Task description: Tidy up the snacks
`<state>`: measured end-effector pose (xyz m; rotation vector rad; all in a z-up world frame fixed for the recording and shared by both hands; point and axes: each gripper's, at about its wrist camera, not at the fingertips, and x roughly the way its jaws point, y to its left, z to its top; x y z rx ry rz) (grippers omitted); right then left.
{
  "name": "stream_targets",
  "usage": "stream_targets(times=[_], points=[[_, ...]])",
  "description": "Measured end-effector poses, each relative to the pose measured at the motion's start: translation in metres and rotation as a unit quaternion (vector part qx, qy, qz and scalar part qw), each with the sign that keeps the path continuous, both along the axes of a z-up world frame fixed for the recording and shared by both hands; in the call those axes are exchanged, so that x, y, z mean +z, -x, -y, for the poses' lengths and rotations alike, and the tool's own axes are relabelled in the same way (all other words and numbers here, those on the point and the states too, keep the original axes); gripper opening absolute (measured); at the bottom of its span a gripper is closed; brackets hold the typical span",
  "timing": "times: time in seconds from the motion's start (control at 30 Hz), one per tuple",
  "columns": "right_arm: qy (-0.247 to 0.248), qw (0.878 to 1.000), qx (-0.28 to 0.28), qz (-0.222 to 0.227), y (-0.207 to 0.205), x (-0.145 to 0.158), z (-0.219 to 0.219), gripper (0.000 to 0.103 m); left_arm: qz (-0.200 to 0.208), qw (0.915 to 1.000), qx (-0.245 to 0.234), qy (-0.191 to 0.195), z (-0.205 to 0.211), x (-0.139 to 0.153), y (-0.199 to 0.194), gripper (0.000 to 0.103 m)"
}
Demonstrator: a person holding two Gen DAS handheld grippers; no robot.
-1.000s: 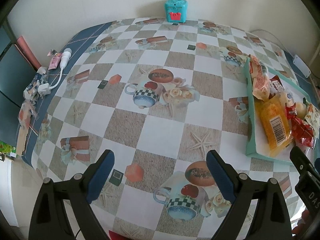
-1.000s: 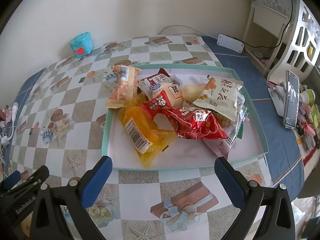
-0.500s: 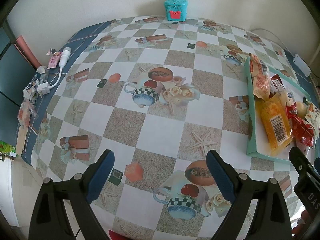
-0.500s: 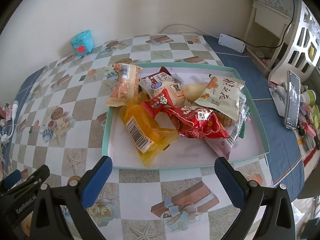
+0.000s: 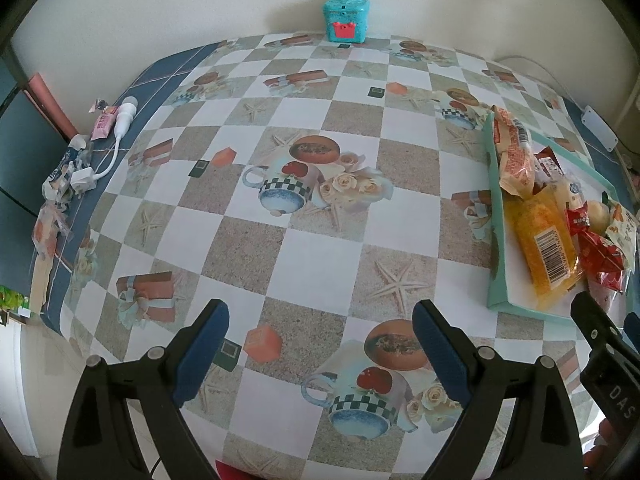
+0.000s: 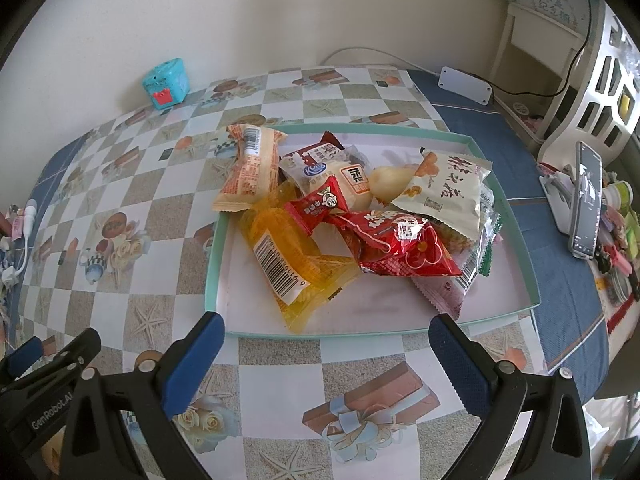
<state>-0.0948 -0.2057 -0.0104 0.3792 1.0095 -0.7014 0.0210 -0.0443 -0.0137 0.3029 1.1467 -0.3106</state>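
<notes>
teal-rimmed tray (image 6: 496, 312) sits on the checkered counter (image 5: 312, 256), and the snacks (image 6: 360, 216) lie heaped inside it: an orange packet (image 6: 248, 168) hanging over the tray's left rim, a yellow bag with a barcode (image 6: 292, 256), two red packets, a white-and-brown one, and a cream bag (image 6: 444, 192) leaning on the pile. no snack packet shows on the open counter in front of either camera.

as to progress, the heap fits two readings. if the tray is where the snacks belong, they are gathered, though loosely and overlapping, with one packet past the rim. if they are to be taken out and sorted elsewhere, the pile stands full. the pictures do not settle which.

the left claw (image 5: 320, 340) hangs spread wide over bare counter, well to the left of the tray, with nothing between its pads. the right claw (image 6: 324, 356) is likewise spread and empty, poised just short of the tray's near rim.

hard to make out: what lies under the red and cream bags, where only green and pink wrapper edges stick out. small wrappers and a white cable (image 5: 116, 136) sit at the counter's far left edge; whether those count as snacks is unclear. the left view cuts off the tray's right side.
</notes>
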Motion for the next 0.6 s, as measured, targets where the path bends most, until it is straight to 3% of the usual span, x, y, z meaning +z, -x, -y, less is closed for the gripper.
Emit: stream_targets(times=[0.6], points=[[-0.001,1.000,0.001,0.000,0.0004,-0.0005,0.0010,0.103,-0.004,0.9999,0.012,0.003,-0.0047,-0.0017,-0.0029,0.093]])
